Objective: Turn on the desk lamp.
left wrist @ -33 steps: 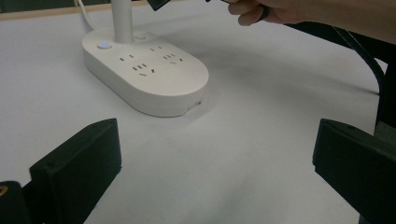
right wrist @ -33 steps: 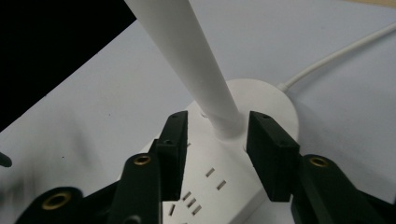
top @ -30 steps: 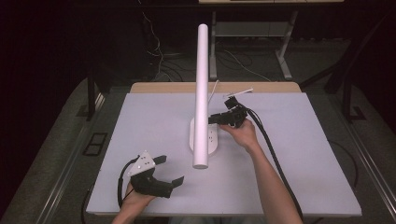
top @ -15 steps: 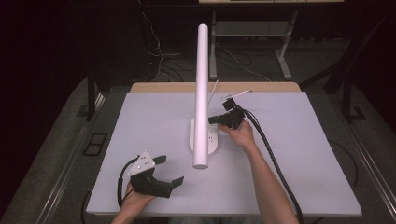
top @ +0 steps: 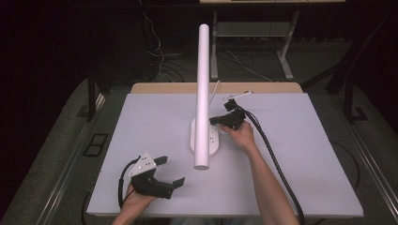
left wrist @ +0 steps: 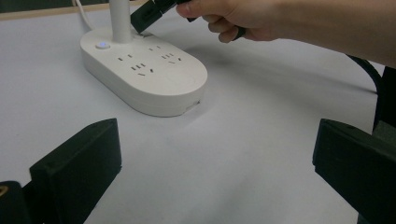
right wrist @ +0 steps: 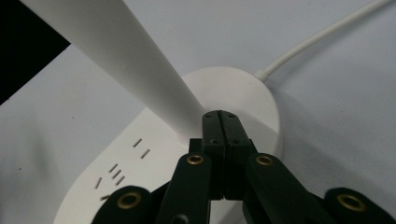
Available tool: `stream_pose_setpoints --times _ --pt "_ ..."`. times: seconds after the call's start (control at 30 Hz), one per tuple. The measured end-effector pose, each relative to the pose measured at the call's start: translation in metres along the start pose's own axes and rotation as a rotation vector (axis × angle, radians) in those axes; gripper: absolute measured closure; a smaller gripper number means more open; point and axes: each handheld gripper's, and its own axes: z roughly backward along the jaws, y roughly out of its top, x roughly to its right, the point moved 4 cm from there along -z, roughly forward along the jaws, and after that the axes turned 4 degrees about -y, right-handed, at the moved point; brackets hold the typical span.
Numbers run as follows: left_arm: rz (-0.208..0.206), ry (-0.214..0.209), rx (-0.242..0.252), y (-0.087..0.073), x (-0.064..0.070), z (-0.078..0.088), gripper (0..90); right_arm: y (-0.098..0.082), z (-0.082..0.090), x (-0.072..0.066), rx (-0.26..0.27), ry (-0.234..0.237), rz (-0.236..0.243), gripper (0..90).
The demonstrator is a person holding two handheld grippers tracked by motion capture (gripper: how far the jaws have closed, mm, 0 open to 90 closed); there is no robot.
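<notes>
I judged the step in hand to be pressing something on the lamp base [top: 212,140], probably the small round button [left wrist: 102,45] that sat at the upper left of the left gripper view, just beside the foot of the white column [top: 202,93]. To do it well I wanted the right gripper [top: 217,120] to come down on the button itself and not on the column, with light pressure, so the base would not skid on the white table [top: 300,159].

The right gripper's jaws were pressed together with nothing between them; in the right gripper view their joined tip [right wrist: 222,122] sat at mid-frame, right against the foot of the column, touching it or nearly so. I could not tell whether it was on the button. My right hand [top: 241,134] lay just right of centre in the high view, forearm running in from the bottom edge.

The left gripper [top: 170,171] rested low at the lower left of the high view, well apart from the lamp, jaws spread wide and empty. The white cord [right wrist: 322,39] ran off toward the upper right of the right gripper view.
</notes>
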Motion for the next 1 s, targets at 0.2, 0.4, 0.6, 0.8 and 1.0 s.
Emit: stream_pose_setpoints --times 0.2,0.4,0.6,0.8,1.0 --pt "0.0 -0.001 0.0 0.0001 -0.0001 0.0004 0.2 -0.0014 -0.0014 0.0011 0.005 -0.003 0.016 89.4" --pt "-0.005 -0.002 -0.001 0.0 0.0014 0.0 0.2 -0.0016 -0.0024 0.0002 0.006 -0.007 0.014 89.6" --pt "-0.002 -0.002 -0.001 -0.0002 0.0015 0.0 0.3 -0.0031 -0.0031 0.0018 0.008 -0.002 0.007 89.8" --pt "-0.002 -0.002 -0.002 -0.0003 0.0016 -0.0004 0.3 -0.0044 -0.003 0.0014 0.023 0.001 0.013 89.7" --pt "-0.005 -0.002 -0.007 -0.0006 0.0005 -0.0015 0.3 -0.0032 -0.001 0.0016 0.013 0.01 -0.006 89.5"
